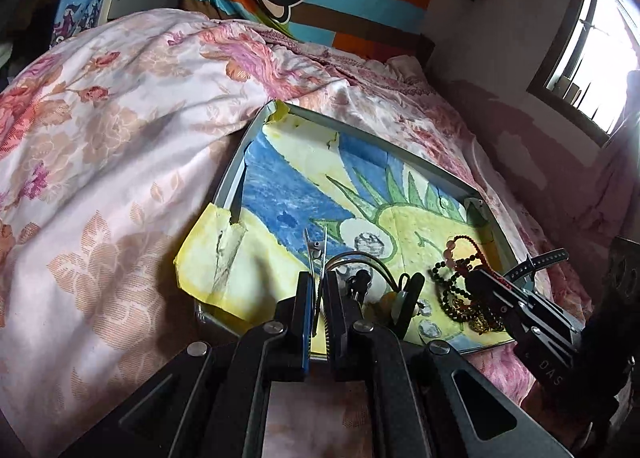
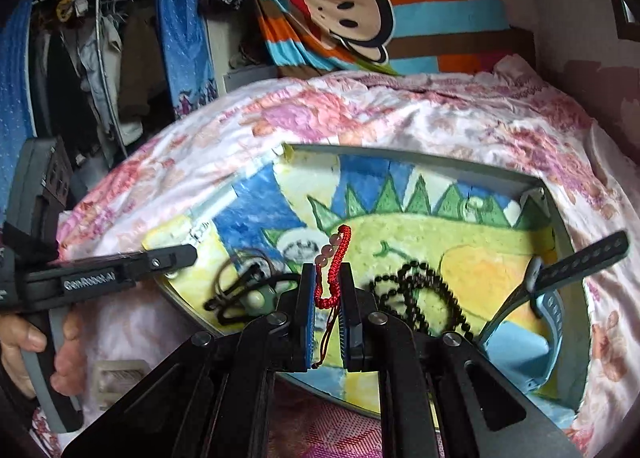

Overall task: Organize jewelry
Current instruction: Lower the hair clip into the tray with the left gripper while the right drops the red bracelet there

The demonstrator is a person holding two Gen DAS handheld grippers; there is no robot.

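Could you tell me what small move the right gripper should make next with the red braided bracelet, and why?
Probably carry it to a bare patch of the tray and lower it there before opening. The right gripper is shut on the red braided bracelet, which hangs between its pads above the lining, close beside the black bead necklace; dropping it here could tangle the two.

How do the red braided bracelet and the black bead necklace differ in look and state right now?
The red braided bracelet is woven cord with a few pink beads; the black bead necklace is all small dark beads. The bracelet is pinched upright in the right gripper; the necklace lies loose in coils on the tray. The bracelet is short, the necklace longer. Both are beaded jewelry.
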